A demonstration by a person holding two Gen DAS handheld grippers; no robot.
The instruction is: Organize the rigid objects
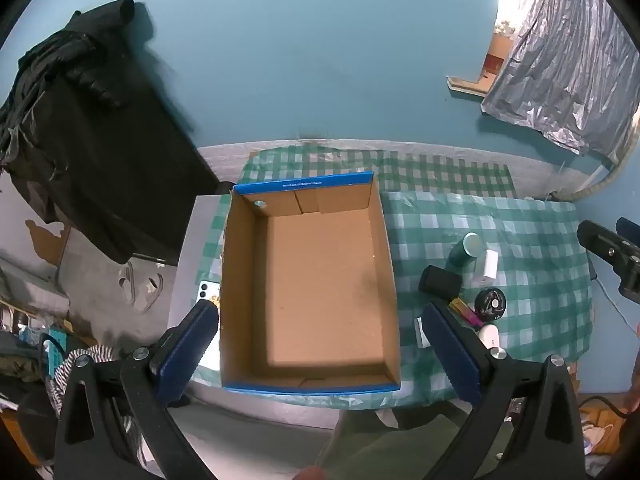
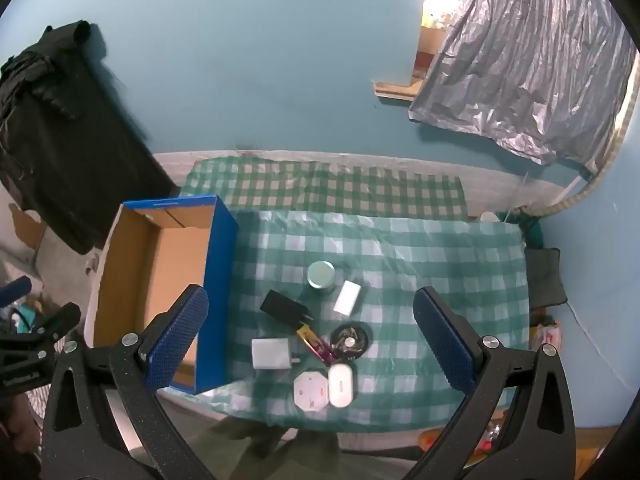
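Cardboard box (image 2: 168, 272) sits empty at the tabletop's (image 2: 440, 264) left; small hard items cluster beside it — teal tin (image 2: 321, 276), black adapter (image 2: 280, 305), white charger (image 2: 270, 353). All look light, stiff and slick-sided — pinch across flat faces. Left gripper (image 1: 320, 344) and right gripper (image 2: 310, 340) hover with jaws apart, holding nothing.

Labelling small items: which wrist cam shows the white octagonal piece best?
Right wrist view. The white octagonal piece lies unobstructed near the front edge of the checked cloth, beside the white oval case. In the left wrist view the piece cannot be made out; that gripper's right finger covers that spot.
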